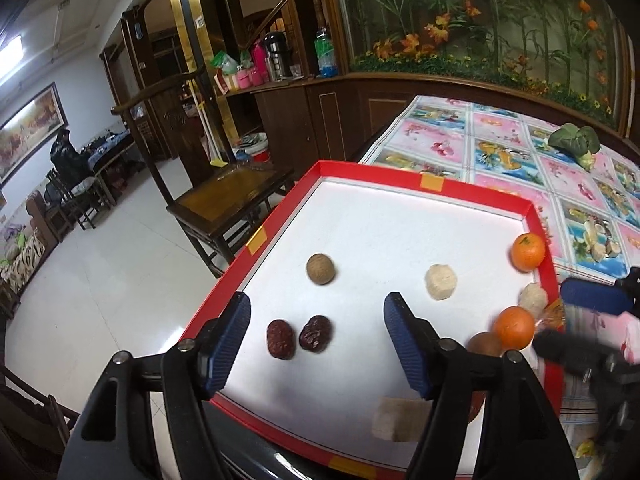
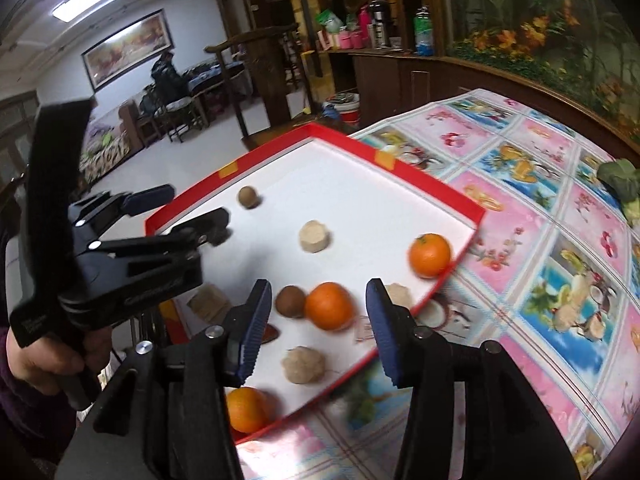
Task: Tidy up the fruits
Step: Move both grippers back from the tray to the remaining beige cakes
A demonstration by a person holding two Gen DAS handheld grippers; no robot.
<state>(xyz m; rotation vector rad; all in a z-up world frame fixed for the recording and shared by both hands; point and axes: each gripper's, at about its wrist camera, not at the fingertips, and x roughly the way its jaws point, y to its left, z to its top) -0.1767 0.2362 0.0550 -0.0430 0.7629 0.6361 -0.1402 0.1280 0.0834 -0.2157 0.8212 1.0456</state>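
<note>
1. The left gripper (image 1: pixel 316 336) is held wide open above the near edge of the red tray (image 1: pixel 276 216), and nothing is held in it.
2. Between its fingers, just ahead of the tips, two dark red dates (image 1: pixel 299 338) are seen lying side by side on the white floor of the tray.
3. Further ahead of the left gripper a brown round fruit (image 1: pixel 320 269) is found, and to the right of it a pale round piece (image 1: pixel 441 281).
4. The right gripper (image 2: pixel 318 320) is also open and empty. It is placed over the right part of the tray.
5. Between its fingers an orange (image 2: pixel 329 306) is seen, touching a brown ball (image 2: pixel 291 301) on its left. A pale rough lump (image 2: pixel 303 364) lies nearer to the gripper, close under its fingers.
6. A second orange (image 2: pixel 429 255) rests far ahead against the right wall of the tray, and a third orange (image 2: pixel 247 409) lies at the near corner, beside the left finger.
7. The fruits are judged to be not yet sorted: only the dates lie together, while the oranges, the brown fruits and the pale pieces are spread apart. Most of the task seems to be left.
</note>
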